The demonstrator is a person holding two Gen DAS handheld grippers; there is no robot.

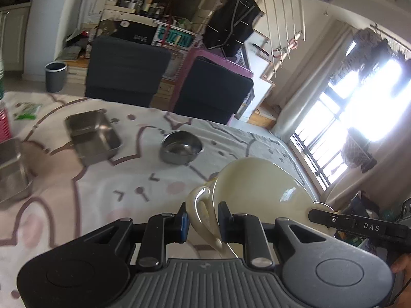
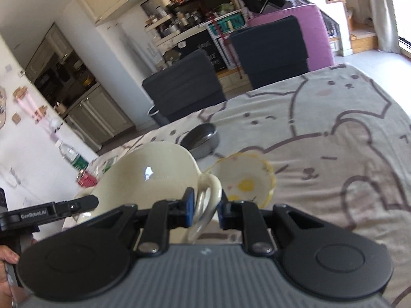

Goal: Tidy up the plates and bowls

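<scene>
Two steel trays (image 1: 92,138), steel bowl (image 1: 181,147), yellow-rimmed dish (image 2: 244,179), tablecloth (image 1: 102,192)

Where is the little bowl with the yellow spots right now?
In the right wrist view, the small yellow-spotted bowl sits on the tablecloth just beyond the right gripper, right of the cream two-handled bowl.

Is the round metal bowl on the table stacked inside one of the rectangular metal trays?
No, the round metal bowl sits alone on the tablecloth, beside the rectangular tray.

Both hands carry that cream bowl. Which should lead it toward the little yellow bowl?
Probably the right: the right gripper clamps one handle of the cream bowl with the yellow bowl just beyond it; from the left gripper it is unseen.
</scene>
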